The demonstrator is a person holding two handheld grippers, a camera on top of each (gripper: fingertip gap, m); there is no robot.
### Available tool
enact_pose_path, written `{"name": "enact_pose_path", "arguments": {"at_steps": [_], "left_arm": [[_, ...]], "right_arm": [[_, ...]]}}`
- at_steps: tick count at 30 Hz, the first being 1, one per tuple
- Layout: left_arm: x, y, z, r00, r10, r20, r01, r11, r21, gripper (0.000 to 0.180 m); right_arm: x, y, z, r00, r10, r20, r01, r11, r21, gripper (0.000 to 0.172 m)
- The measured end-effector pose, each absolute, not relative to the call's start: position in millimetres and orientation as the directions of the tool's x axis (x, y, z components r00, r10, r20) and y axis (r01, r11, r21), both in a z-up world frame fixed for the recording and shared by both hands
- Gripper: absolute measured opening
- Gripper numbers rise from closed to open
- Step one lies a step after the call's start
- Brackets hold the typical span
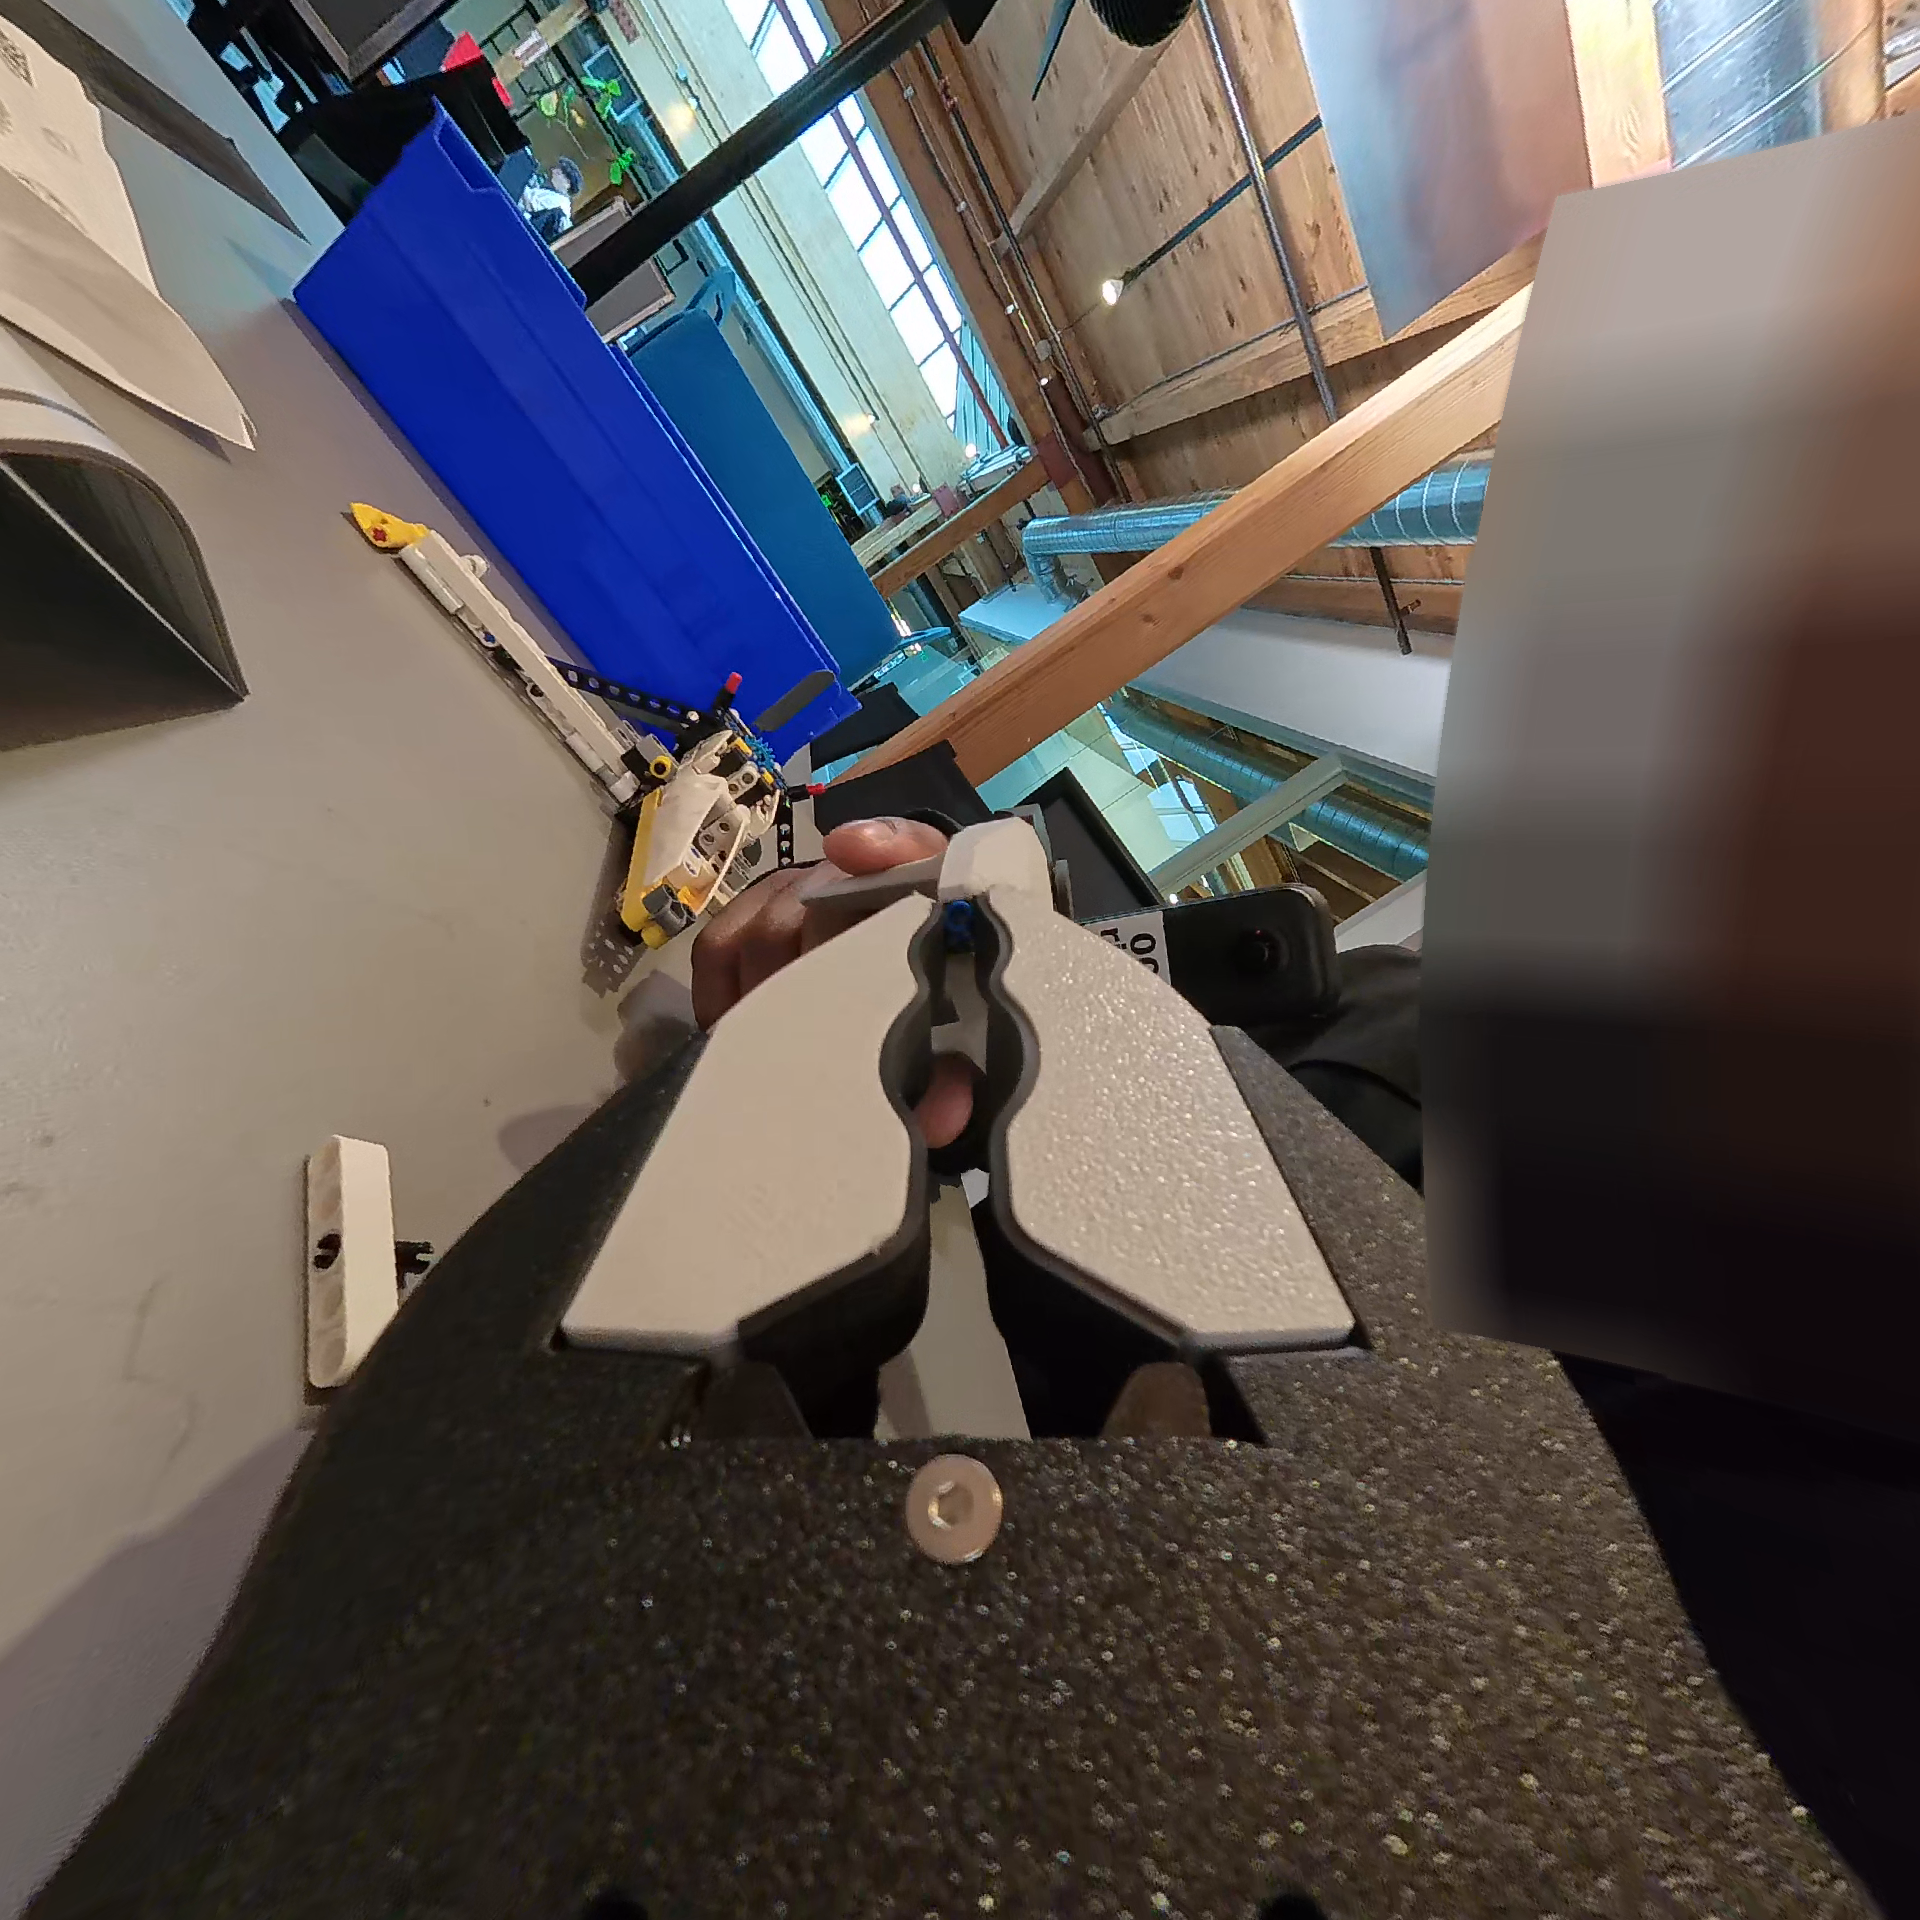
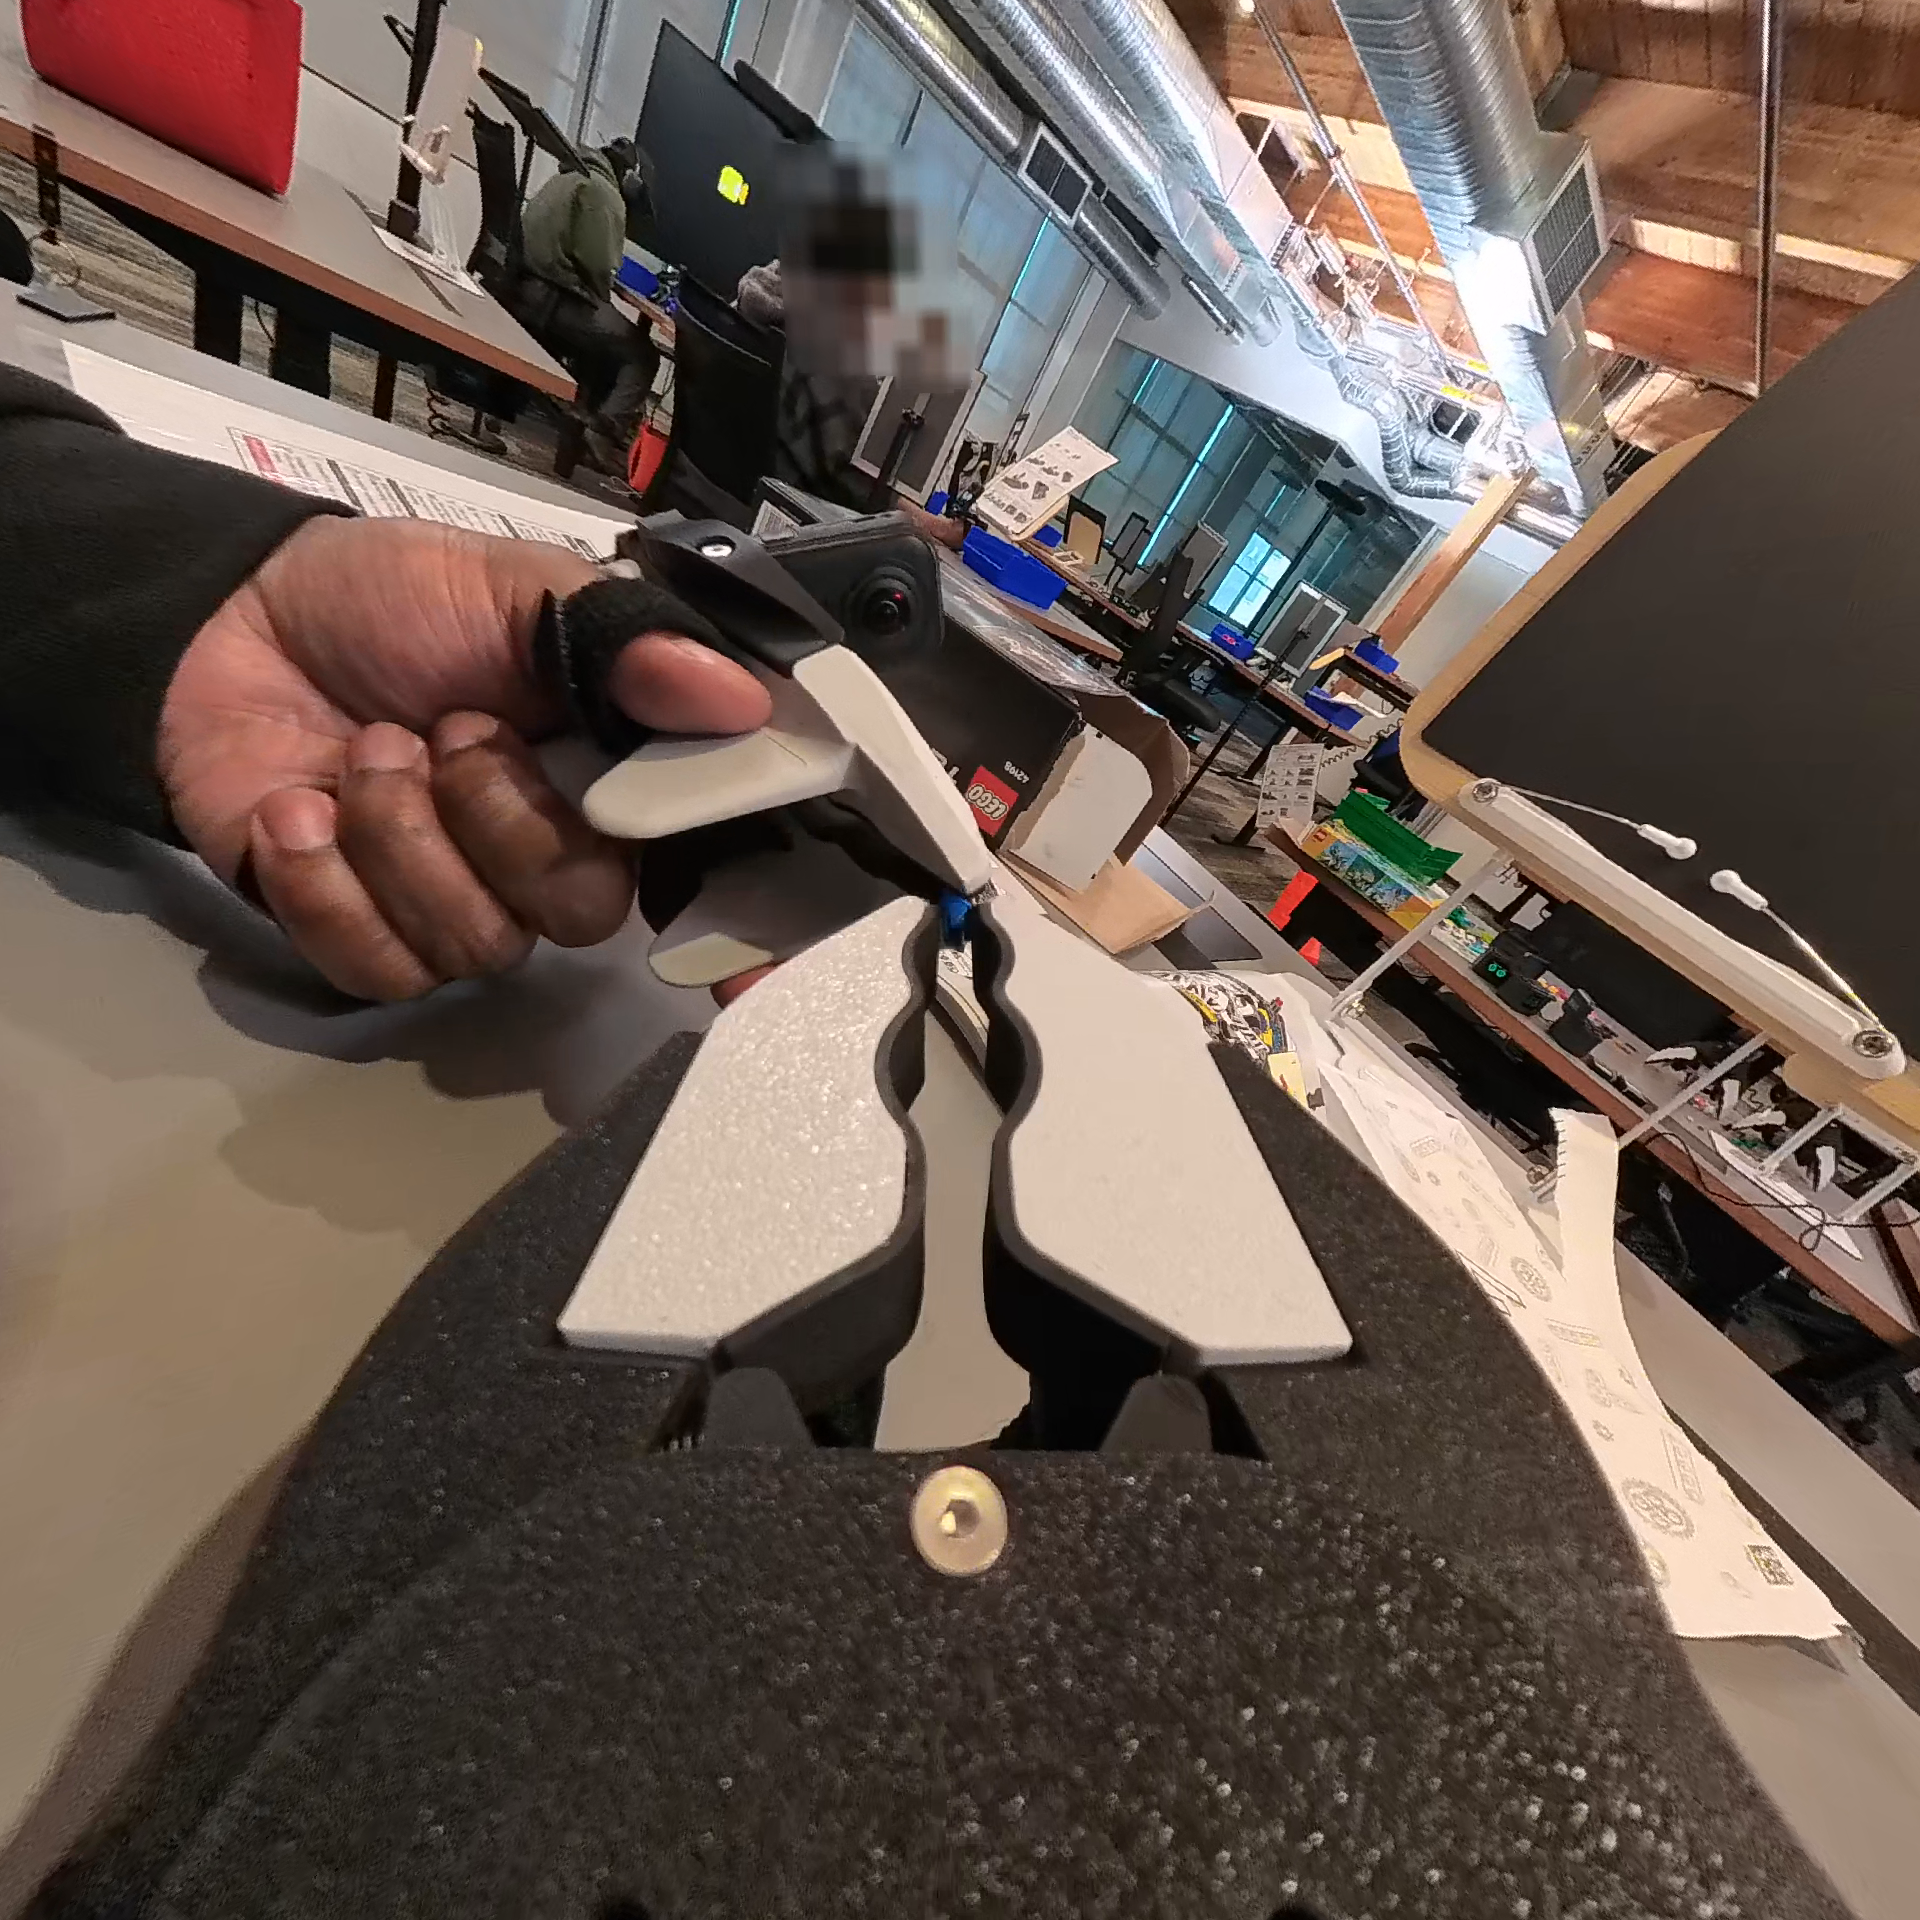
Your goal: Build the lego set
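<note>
Tongs of both hands are meeting tip to tip above the grey worktop [image 1: 260,935]. Left tongs [image 1: 961,928] are pinching a small blue pin [image 1: 960,925] at their narrow tips, and the right tongs [image 2: 961,923] are pinching the same blue pin from the opposite side, each pair nearly closed around it. A hand [image 2: 395,748] is gripping the left tool's handle. Far left on the worktop, a yellow and white brick-built model [image 1: 696,831] is lying beside a blue bin [image 1: 540,457]; a white beam [image 1: 346,1257] is lying nearer.
</note>
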State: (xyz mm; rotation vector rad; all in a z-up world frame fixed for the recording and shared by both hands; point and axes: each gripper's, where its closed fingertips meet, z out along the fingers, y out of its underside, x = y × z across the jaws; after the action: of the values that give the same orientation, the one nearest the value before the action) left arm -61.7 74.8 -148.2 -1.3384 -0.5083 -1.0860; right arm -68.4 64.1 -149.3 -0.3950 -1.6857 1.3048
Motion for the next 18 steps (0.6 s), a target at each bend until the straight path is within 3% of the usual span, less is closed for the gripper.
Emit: {"name": "enact_pose_path", "arguments": {"at_steps": [1,18], "left_arm": [[-61.5,74.9,-148.2,0.453,-0.331,0.827,0.847,-0.128,-0.516,0.004],[-60.8,74.8,-149.3,0.427,-0.337,0.839,0.857,-0.145,-0.494,0.004]], "right_arm": [[-68.3,64.1,-149.4,-0.51,0.718,0.473,-0.277,0.383,-0.881,0.005],[-68.0,63.7,-150.5,-0.526,0.716,0.459,-0.269,0.372,-0.888,0.005]]}}
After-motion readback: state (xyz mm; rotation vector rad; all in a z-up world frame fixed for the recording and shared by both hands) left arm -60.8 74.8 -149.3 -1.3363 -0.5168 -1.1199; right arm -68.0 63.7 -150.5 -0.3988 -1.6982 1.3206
